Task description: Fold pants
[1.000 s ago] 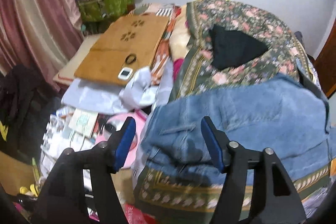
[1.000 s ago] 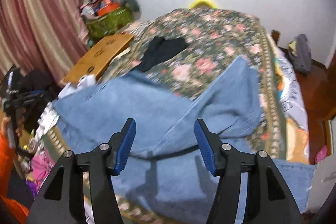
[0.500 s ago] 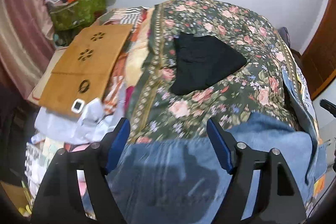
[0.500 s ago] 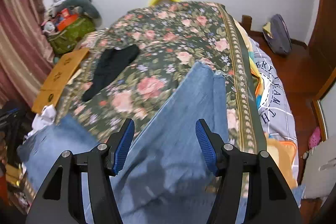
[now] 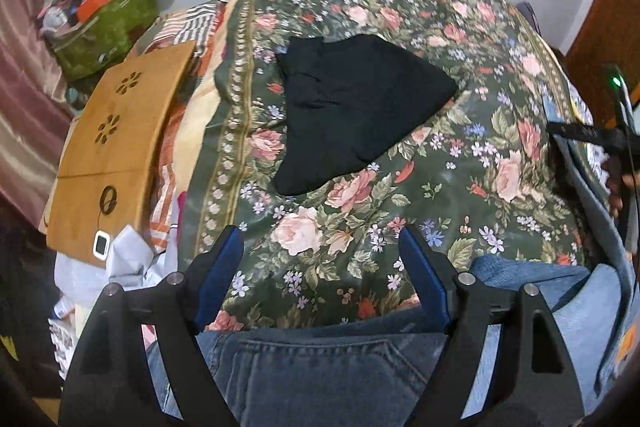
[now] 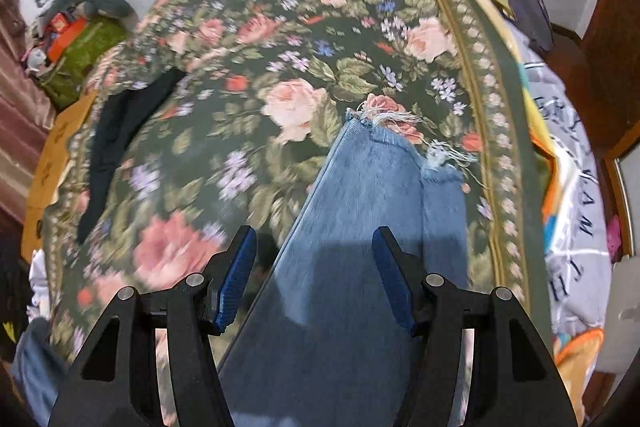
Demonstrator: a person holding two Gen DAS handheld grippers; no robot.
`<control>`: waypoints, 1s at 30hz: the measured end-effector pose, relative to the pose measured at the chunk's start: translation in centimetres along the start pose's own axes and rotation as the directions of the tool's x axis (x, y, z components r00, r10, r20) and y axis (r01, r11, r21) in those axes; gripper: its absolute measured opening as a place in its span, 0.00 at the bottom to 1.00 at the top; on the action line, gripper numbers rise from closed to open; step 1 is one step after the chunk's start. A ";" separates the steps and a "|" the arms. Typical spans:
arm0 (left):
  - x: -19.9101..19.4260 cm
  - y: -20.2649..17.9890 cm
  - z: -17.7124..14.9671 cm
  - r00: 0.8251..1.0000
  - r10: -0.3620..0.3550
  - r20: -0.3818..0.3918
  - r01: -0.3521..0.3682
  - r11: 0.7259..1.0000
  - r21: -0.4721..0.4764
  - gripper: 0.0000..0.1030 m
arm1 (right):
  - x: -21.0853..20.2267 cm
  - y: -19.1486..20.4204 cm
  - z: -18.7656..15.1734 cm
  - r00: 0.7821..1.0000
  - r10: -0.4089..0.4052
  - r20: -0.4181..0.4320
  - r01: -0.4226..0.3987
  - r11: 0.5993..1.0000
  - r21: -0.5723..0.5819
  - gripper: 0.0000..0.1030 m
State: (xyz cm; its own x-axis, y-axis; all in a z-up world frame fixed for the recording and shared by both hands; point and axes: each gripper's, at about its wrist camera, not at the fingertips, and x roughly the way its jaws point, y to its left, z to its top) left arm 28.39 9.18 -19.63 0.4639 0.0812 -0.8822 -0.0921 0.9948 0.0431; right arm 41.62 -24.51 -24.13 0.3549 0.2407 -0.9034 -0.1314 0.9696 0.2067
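Denim pants (image 6: pixel 352 247) lie under both wide-open, empty grippers: left gripper (image 5: pixel 320 275), right gripper (image 6: pixel 314 279).

Faded blue denim pants (image 6: pixel 360 227) lay lower centre on a dark green bedspread (image 5: pixel 400 187) patterned with pink roses; a plain black garment (image 5: pixel 352 107) sat centre; blue gripper pads (image 6: pixel 234 283) below.
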 end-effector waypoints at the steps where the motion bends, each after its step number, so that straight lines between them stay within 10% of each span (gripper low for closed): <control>1: 0.2 -0.2 0.0 1.000 -0.003 -0.004 0.003 1.000 0.008 0.77 | 0.5 -0.3 0.1 1.000 0.012 -0.004 -0.012 1.000 0.013 0.45; 6: 0.5 -1.5 -0.2 1.000 -0.021 -0.017 0.021 0.999 0.029 0.77 | 0.7 -1.6 -0.6 0.999 0.041 -0.009 -0.041 0.997 0.065 0.07; 15: -2.4 -6.1 -1.7 0.999 -0.043 -0.004 0.044 0.992 0.122 0.77 | -10.5 -6.1 -4.0 0.989 0.027 0.143 -0.039 0.996 0.086 0.06; 25: -5.3 -15.9 -4.2 0.985 -0.165 -0.041 0.170 0.950 0.263 0.77 | -29.7 -13.6 -12.7 0.931 -0.024 0.364 -0.025 0.991 0.128 0.06; 30: -5.3 -21.2 -6.5 0.979 -0.190 -0.078 0.205 0.914 0.350 0.77 | -31.9 -15.9 -17.4 0.926 -0.065 0.371 0.007 0.988 0.155 0.06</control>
State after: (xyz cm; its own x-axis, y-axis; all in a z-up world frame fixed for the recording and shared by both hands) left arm 22.15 -12.77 -18.92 0.4026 -0.1140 -0.9082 0.3192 0.9474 0.0226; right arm 16.30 -48.43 -5.11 0.6808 0.1768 -0.7108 0.0162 0.9665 0.2560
